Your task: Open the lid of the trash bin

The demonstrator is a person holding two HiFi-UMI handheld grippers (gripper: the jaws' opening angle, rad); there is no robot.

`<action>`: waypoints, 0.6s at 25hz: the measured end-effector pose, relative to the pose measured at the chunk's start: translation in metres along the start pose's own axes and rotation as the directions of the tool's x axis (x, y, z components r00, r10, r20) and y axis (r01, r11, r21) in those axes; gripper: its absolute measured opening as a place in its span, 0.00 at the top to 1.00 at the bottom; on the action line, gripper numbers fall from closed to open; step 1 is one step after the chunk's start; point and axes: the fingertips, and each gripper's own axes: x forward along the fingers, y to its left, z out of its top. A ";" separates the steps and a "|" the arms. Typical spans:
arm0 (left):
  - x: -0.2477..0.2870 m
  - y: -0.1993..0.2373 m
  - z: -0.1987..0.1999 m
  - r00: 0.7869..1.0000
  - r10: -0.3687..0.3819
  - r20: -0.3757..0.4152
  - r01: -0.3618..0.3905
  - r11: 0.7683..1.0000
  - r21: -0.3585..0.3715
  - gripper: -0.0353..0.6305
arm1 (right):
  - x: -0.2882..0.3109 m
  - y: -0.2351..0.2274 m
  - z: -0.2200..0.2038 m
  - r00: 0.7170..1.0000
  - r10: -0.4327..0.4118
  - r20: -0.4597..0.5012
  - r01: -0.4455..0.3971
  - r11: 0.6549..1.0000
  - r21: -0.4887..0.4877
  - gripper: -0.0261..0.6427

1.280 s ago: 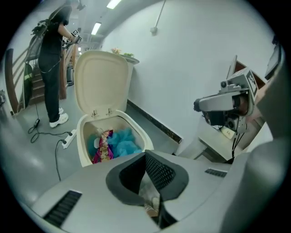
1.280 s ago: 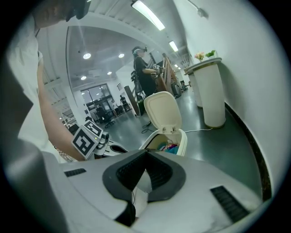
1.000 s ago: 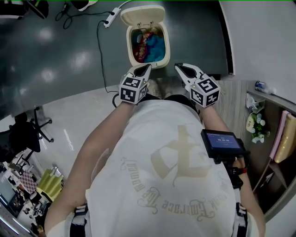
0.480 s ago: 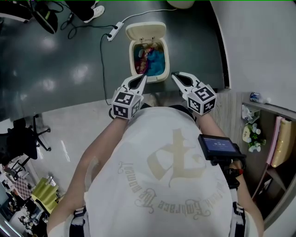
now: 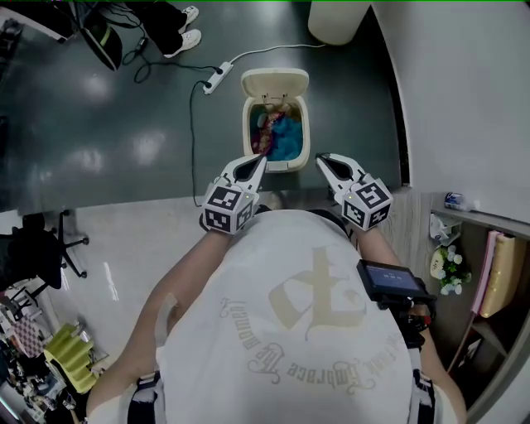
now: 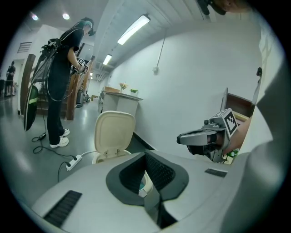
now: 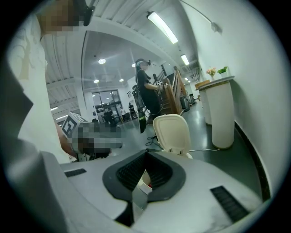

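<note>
The cream trash bin stands on the dark floor ahead of me, its lid swung up and back. Blue and red rubbish shows inside. My left gripper hangs over the bin's near left rim with its jaws together and nothing in them. My right gripper is just off the near right corner, also shut and empty. In the left gripper view the raised lid rises beyond the jaws and the right gripper floats at the right. The right gripper view also shows the lid upright.
A white power strip and black cable lie left of the bin. A tall white cylinder stands behind it by the wall. A person stands at the far left. A shelf with flowers is on my right.
The head view has shifted, so the bin now sits lower in the frame. The lid has stayed up throughout. Both grippers have kept their places by the near rim, still shut.
</note>
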 end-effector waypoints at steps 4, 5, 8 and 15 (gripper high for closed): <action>-0.003 0.003 0.004 1.000 0.000 0.013 0.000 1.000 0.003 0.93 | 0.000 0.000 0.003 1.000 -0.004 0.005 0.004 1.000 -0.007 0.95; -0.004 0.005 0.005 1.000 0.001 0.015 -0.001 1.000 0.003 0.93 | -0.001 0.000 0.003 1.000 -0.005 0.006 0.005 1.000 -0.008 0.95; -0.006 0.008 0.005 1.000 0.007 0.015 -0.007 1.000 0.004 0.93 | -0.002 0.000 0.003 1.000 -0.011 0.009 0.011 1.000 -0.009 0.96; -0.009 0.008 0.003 1.000 0.007 0.009 -0.008 1.000 0.002 0.93 | -0.001 0.001 0.006 1.000 -0.011 0.016 0.011 1.000 -0.011 0.96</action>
